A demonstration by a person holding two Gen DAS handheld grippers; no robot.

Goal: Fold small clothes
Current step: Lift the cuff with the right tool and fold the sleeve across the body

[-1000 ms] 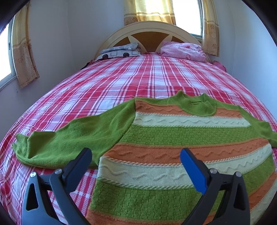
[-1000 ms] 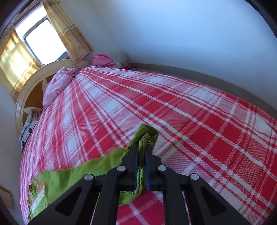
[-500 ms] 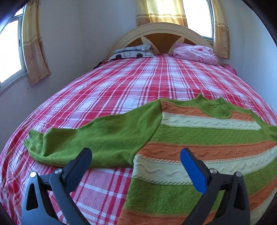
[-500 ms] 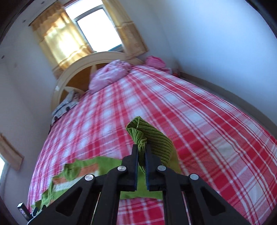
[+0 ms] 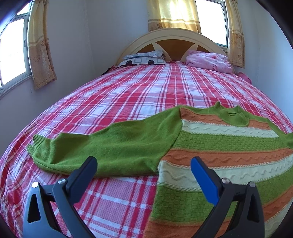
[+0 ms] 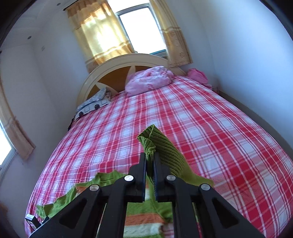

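Observation:
A small knitted sweater (image 5: 228, 144) with green, orange and cream stripes lies flat on the red plaid bed (image 5: 146, 95). Its green left sleeve (image 5: 102, 144) stretches out toward the left edge. My left gripper (image 5: 144, 164) hovers open just above the sleeve's armpit area, with nothing between its fingers. In the right wrist view my right gripper (image 6: 150, 161) is shut on the ribbed cuff of the other green sleeve (image 6: 161, 148), lifted clear of the bed above the sweater's body (image 6: 142, 219). The cuff sticks up past the fingertips.
A cream headboard (image 5: 174, 40) stands at the far end with a patterned pillow (image 5: 144, 58) and a pink bundle (image 5: 210, 60). Curtained windows (image 5: 174, 12) are behind and at the left. A wall runs along the bed's right side (image 6: 256, 73).
My right gripper has risen and swung over the sweater with the sleeve cuff in it. The left gripper has drifted left, from over the sweater's body to over the sleeve, still open.

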